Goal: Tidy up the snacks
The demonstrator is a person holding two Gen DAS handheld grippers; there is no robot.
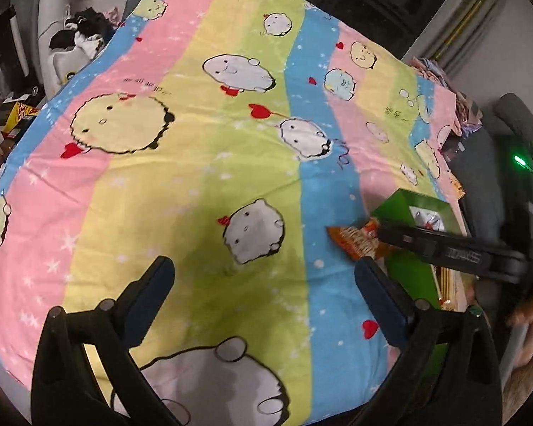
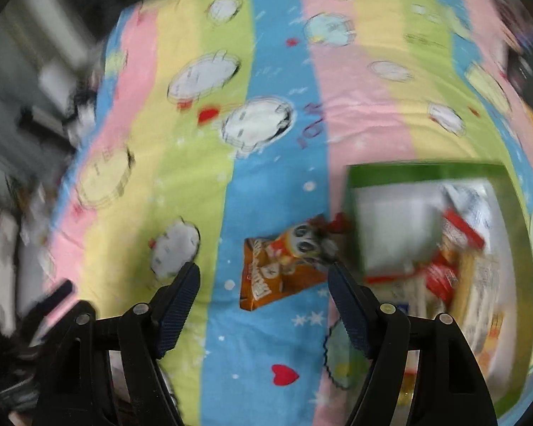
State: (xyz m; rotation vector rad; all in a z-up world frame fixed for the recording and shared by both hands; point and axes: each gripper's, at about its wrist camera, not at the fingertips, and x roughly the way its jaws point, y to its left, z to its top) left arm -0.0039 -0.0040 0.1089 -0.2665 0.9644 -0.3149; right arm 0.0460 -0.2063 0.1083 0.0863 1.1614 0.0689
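Note:
An orange snack packet (image 2: 266, 284) with a panda face lies flat on the blue stripe of the cloth, just left of a green box (image 2: 426, 172). Red, white and yellow snack packets (image 2: 458, 245) fill that box. My right gripper (image 2: 264, 269) hangs open over the orange packet, its pads clear of it. In the left wrist view the same orange packet (image 1: 351, 241) lies beside the green box (image 1: 391, 207), with one finger (image 1: 419, 241) of the right gripper across it. My left gripper (image 1: 263, 266) stands wide open above bare cloth, nothing between its fingers.
A striped pastel cloth (image 1: 195, 142) with cartoon animals covers the surface. Yellow packaging (image 1: 21, 113) and dark clothes (image 1: 85, 32) lie beyond its left edge. A grey chair (image 1: 515, 131) stands at the right, and a person's hand (image 1: 529, 316) shows below it.

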